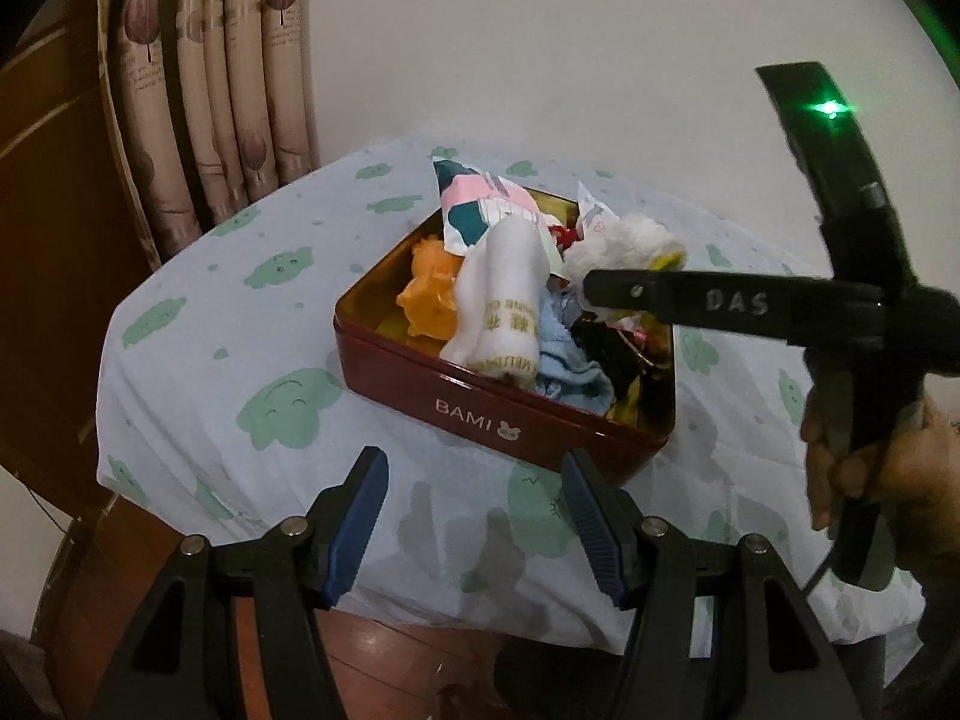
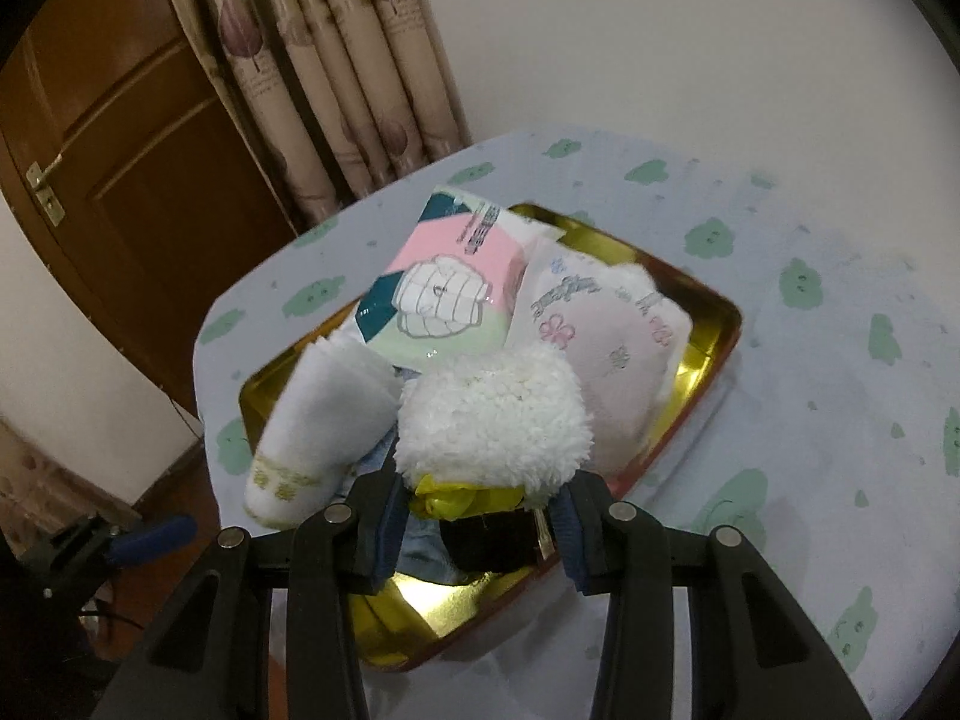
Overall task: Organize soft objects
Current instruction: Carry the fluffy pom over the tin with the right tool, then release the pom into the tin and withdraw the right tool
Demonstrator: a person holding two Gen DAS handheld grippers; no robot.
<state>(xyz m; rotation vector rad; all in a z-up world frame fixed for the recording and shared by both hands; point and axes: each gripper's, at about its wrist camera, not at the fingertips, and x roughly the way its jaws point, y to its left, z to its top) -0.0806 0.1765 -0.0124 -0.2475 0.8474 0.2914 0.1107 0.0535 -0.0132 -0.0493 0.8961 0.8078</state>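
A dark red BAMI tin [image 1: 480,414] with a gold inside [image 2: 714,324] sits on the table and holds several soft things: a rolled white towel [image 1: 504,300] [image 2: 324,420], an orange toy [image 1: 429,294], a blue cloth [image 1: 570,372], a pink and teal tissue pack [image 1: 474,204] [image 2: 444,276], a pink pouch [image 2: 612,336] and a fluffy white plush [image 1: 624,240] [image 2: 492,420]. My right gripper [image 2: 477,516] [image 1: 591,291] is over the tin, its jaws open around the plush's yellow end. My left gripper [image 1: 474,510] is open and empty in front of the tin.
The table wears a pale cloth with green cloud prints [image 1: 240,324] [image 2: 840,396]. Curtains [image 1: 228,78] hang behind it on the left, beside a brown door [image 2: 120,150]. A white wall stands behind. Wooden floor [image 1: 390,648] shows below the table's near edge.
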